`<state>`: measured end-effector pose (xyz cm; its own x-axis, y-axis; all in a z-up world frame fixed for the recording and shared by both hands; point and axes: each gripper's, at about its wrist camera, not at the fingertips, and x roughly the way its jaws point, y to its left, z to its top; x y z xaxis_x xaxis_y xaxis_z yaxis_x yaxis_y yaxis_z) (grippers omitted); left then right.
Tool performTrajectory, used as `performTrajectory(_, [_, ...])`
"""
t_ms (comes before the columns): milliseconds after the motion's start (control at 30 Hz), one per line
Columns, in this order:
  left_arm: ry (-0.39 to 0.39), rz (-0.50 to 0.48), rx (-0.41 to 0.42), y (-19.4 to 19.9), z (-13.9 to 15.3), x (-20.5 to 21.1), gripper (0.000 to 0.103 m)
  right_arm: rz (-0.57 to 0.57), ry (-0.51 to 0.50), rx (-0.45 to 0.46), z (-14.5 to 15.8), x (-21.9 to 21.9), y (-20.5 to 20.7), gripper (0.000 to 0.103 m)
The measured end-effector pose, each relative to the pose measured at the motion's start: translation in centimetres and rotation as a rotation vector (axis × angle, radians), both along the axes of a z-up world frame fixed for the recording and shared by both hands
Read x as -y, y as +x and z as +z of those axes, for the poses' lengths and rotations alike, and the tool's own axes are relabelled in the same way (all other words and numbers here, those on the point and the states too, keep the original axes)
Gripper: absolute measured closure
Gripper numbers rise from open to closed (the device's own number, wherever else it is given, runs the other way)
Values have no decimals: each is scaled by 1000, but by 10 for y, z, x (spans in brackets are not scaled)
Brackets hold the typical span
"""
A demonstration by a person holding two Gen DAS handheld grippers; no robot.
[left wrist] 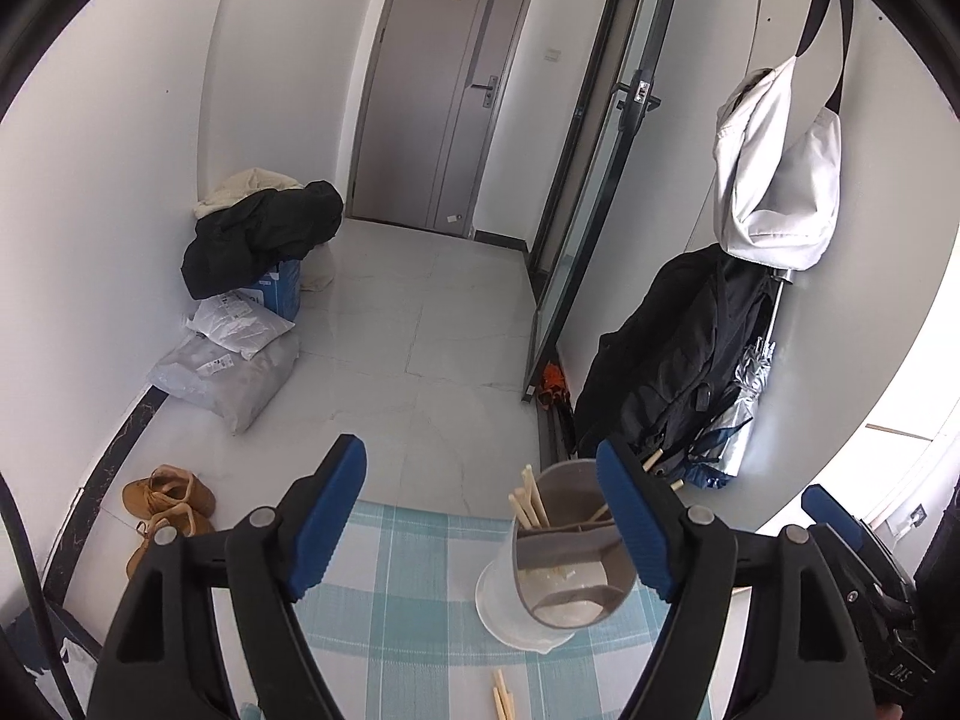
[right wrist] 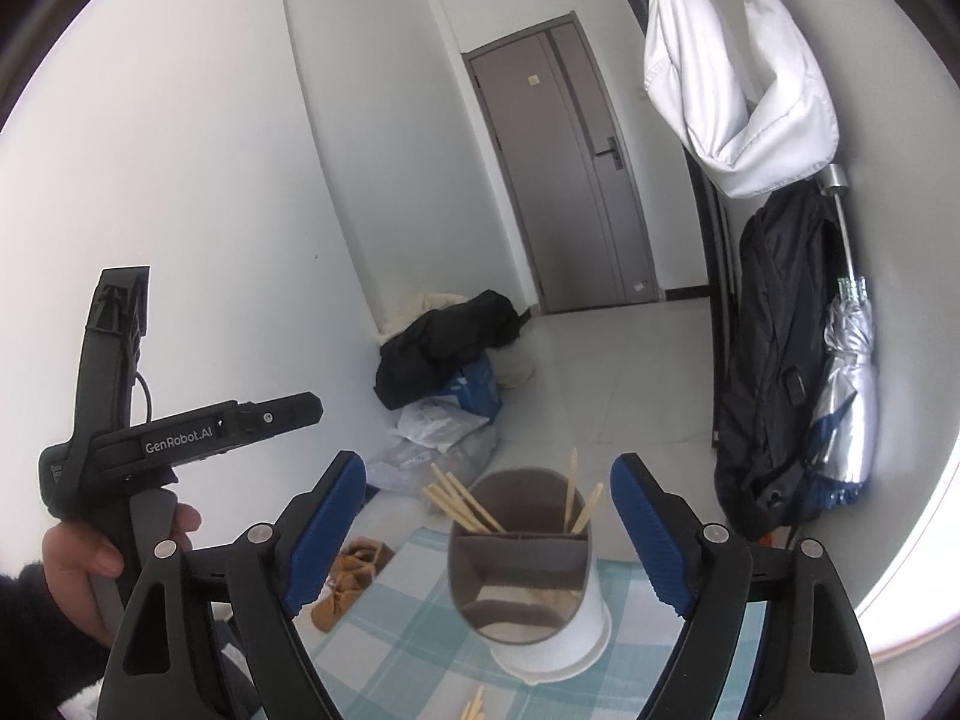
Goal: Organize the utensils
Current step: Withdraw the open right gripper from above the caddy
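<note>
While both pairs of tongs hang over the checked tabletop (right wrist: 408, 612), we find nothing between their fingers: the left tongs (left wrist: 480, 516) stand spread wide and empty, and so do the right tongs (right wrist: 486, 534). Our left hand (right wrist: 90, 558) shows in the right wrist view, wrapped round the handle of its tool.

Our task's things are chopsticks. Several already stand in the holder (right wrist: 528, 576), a grey divided cup with a pale base, set near the far edge of the tabletop; one bundle (right wrist: 462, 501) leans to the left in one compartment and a pair (right wrist: 579, 498) stands in another. A few loose chopsticks (left wrist: 501, 696) lie flat on the cloth just in front of the holder (only their ends show at the bottom of each view, so we cannot count them).

We judge those loose sticks to be light, stiff and thin, and apt to roll or slip on smooth pads. We would take one near its middle, across its length, so that it does not swing when lifted. Pinching too near an end risks it pivoting out. We also judge the holder tall and light enough to tip if knocked.
</note>
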<state>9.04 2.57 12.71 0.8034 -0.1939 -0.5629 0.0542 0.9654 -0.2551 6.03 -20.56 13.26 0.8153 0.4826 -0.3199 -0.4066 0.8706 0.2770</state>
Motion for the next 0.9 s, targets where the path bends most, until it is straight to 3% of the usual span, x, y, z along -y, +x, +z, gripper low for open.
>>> performTrajectory(233, [33,-11,16,-24,6,1,26,-18,20,-9,-1,4,-26,13])
performTrajectory(300, [38,-9,20,-30,6,1,20,-23,17,-3,-2,3,-33,11])
performTrajectory(433, [40,-3,42,-45,4,2,18,-35,11,1,-7,0,-46,7])
performTrajectory(567, [61,7,67,-58,-3,3,17,-47,0,-11,-16,-2,-58,0])
performTrajectory(900, [100,28,71,-83,-32,0,8,-59,-8,-32,-51,-10,-87,0])
